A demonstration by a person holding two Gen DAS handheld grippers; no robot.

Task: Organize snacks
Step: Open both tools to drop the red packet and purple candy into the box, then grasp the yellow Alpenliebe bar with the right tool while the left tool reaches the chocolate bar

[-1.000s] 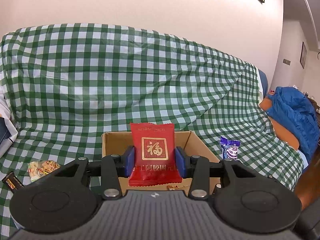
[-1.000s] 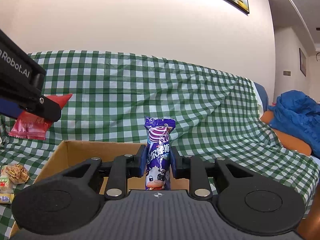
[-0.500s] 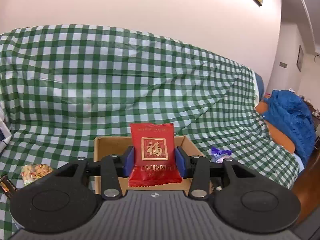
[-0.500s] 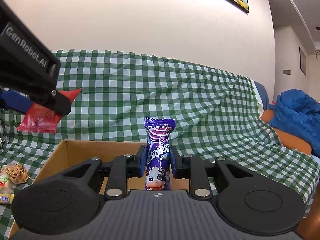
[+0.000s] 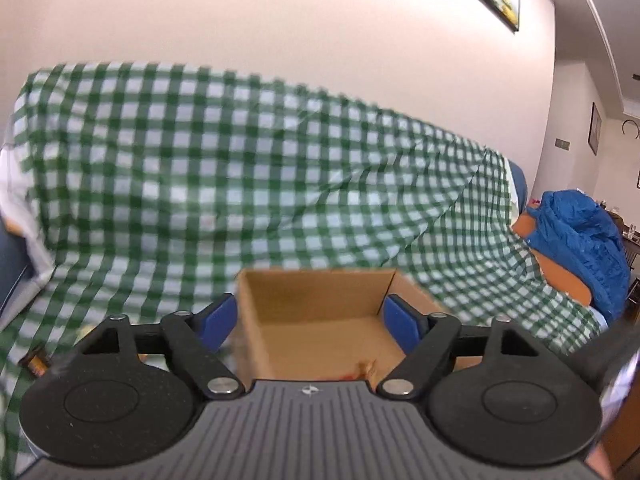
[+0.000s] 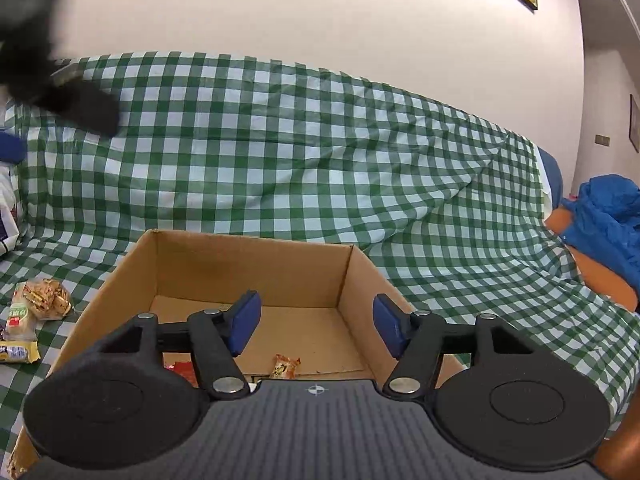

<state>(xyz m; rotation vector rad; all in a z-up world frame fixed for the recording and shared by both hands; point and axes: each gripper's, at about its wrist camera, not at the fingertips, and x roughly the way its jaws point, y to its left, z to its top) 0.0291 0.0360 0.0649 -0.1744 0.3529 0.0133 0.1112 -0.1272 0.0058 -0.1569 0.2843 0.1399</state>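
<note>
Two views, both over the cardboard box [image 5: 320,320]. Left wrist first: left gripper [image 5: 312,322] empty, jaws opening wide, framing the box's far wall; blurred checked cloth [image 5: 240,180] behind, probably a sofa cover. Snacks barely visible here, only a red-orange scrap low in the box.

Right wrist next: right gripper [image 6: 316,326] likewise empty and opening, poised above the box for dropping. Small orange snack [image 6: 286,366] on the floor below the jaws; loose snack packets [image 6: 36,304] outside, left.
</note>
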